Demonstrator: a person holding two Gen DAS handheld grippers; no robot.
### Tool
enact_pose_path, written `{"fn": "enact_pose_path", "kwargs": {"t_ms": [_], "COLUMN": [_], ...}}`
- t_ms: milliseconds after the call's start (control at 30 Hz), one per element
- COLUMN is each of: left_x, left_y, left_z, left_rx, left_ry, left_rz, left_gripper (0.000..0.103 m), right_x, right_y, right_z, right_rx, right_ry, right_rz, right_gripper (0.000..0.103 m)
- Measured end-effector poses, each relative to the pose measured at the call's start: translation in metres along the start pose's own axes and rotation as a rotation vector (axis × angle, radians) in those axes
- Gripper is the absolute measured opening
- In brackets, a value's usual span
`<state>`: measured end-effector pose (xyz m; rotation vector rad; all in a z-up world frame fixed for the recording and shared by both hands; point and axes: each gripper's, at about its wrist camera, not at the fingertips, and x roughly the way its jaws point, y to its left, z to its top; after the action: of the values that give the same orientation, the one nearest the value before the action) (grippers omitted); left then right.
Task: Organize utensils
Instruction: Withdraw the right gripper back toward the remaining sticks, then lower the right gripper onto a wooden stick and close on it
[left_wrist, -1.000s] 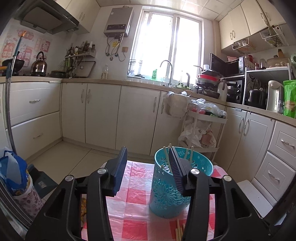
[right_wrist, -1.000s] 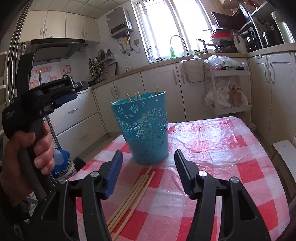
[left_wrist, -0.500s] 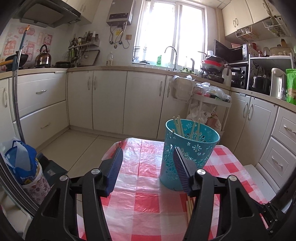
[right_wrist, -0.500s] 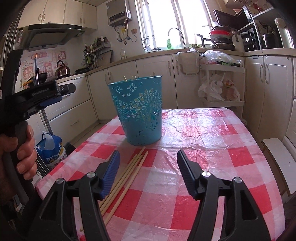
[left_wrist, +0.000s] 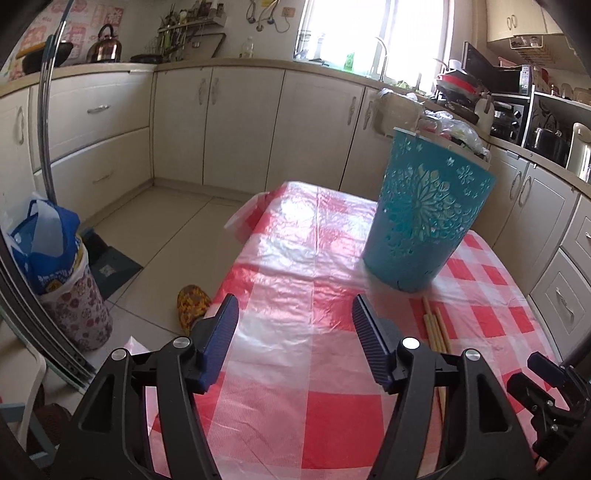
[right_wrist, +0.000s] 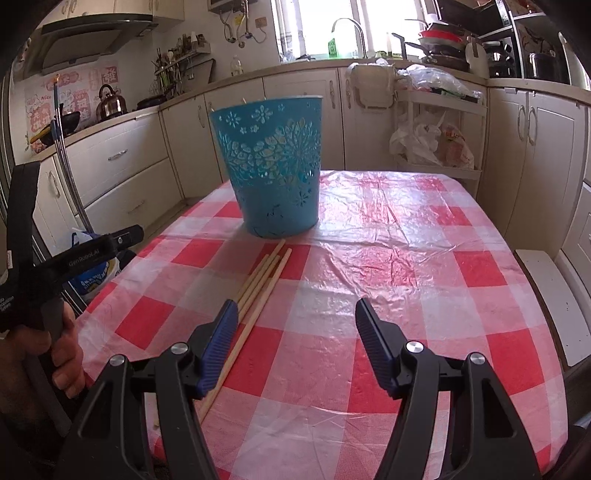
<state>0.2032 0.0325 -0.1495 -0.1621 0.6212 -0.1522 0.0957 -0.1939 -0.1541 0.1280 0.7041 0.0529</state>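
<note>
One blue bin (right_wrist: 275, 173) stands on the table (right_wrist: 406, 258), with a few chopstick tips showing at its rim. Four chopsticks (right_wrist: 258, 284) lie just before the bin. The left gripper (left_wrist: 295, 325) has just been opening and the right gripper (right_wrist: 295, 325) is spread, both empty.

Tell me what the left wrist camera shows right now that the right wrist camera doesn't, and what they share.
Only the left wrist view shows the yellow patterned slipper on the floor and the flowery bin holding the blue and white plastic bag.

Only the right wrist view shows the person's hand gripping the black handle of the left gripper, and the white wire trolley with plastic bags.

Both show the teal cut-out plastic basket standing on the red and white checked tablecloth, with loose wooden chopsticks lying in front of it.
</note>
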Motion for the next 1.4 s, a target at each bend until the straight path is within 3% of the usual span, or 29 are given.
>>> {"fn": "enact_pose_path", "kwargs": {"t_ms": [200,433,800,1100,1400], "left_x": [0.004,0.011,0.012,0.014,0.014], "left_y": [-0.001,-0.004,-0.015,-0.012,-0.011], "left_z": [0.0,0.0,0.0,0.0,-0.001], "left_rx": [0.004,0.015,0.062,0.043,0.03], "left_ry": [0.017,0.059,0.065,0.076,0.074], "left_rz": [-0.032,-0.05,-0.046,-0.055,-0.059], "left_gripper": [0.064,0.065,0.065,0.065,0.065], "right_x": [0.028,0.057,0.056,0.064,0.061], "right_y": [0.01,0.031,0.012,0.031,0.002], "right_z": [0.004,0.014,0.019,0.023,0.022], "right_rx": [-0.03,-0.109,-0.084,-0.126,-0.094], "right_ry": [0.132,0.235,0.252,0.259,0.28], "right_rz": [-0.007,0.008,0.011,0.003,-0.026], "right_gripper": [0.046,0.04,0.039,0.042,0.042]}}
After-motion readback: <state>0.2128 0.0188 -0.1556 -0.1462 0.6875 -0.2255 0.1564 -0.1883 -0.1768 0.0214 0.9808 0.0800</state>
